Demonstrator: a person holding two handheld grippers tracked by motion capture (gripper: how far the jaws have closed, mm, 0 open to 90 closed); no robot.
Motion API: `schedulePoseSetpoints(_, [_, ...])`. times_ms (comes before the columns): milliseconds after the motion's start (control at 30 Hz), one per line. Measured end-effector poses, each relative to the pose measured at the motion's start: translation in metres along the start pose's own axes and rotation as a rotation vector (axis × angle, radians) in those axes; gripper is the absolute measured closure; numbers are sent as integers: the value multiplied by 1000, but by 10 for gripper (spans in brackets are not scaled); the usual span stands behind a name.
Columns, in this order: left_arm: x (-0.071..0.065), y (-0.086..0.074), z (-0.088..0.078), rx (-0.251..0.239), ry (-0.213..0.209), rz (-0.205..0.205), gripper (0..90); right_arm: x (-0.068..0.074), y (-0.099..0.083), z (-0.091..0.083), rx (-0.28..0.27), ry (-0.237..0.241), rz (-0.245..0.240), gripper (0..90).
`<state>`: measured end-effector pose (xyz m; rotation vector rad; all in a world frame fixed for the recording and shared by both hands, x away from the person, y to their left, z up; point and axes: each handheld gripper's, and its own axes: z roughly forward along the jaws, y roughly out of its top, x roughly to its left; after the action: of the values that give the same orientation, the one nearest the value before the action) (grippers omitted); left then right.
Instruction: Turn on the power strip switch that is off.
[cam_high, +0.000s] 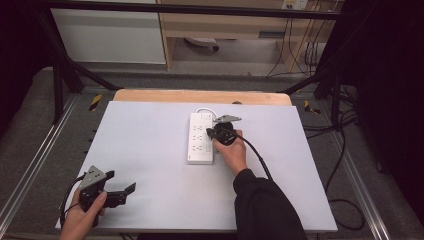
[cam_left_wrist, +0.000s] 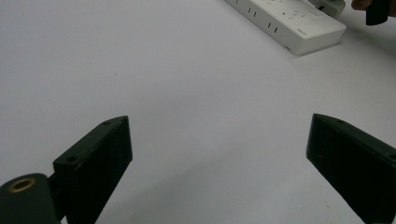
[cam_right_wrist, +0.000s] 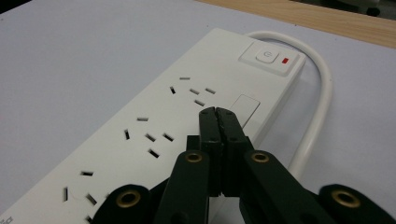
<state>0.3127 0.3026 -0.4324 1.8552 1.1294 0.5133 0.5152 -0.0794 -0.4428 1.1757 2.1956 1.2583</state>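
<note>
Here: white power strip (cam_right_wrist: 154, 140) mid-table, white cable (cam_right_wrist: 322, 93) looping behind | right gripper (cam_right_wrist: 218, 114) closed, empty, above strip | left gripper (cam_left_wrist: 217, 154) wide open, nothing between | strip's near end cut off

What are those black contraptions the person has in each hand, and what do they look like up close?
They are hand-held two-jaw grippers. The left gripper and the right gripper are black, each topped by a grey three-cornered plate and trailing a black cable. Each has two flat black jaws on linked arms with brass-coloured rivets, clearest in the right gripper view. The right arm wears a black sleeve; the left forearm is bare.
</note>
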Motion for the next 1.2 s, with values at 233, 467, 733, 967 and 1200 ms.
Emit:
schedulePoseSetpoints(233, [0,0,0,0,0,0,70,0,0,0,0,1,1,900])
schedulePoseSetpoints(467, [0,0,0,0,0,0,70,0,0,0,-1,-3,-3,900])
schedulePoseSetpoints(733, [0,0,0,-1,0,-1,70,0,-1,1,-6,-6,-13,900])
schedulePoseSetpoints(967, [0,0,0,-1,0,0,70,1,-3,2,-4,-12,-15,900])
schedulePoseSetpoints(1200, [0,0,0,0,0,-1,70,1,-2,1,4,-9,-11,900])
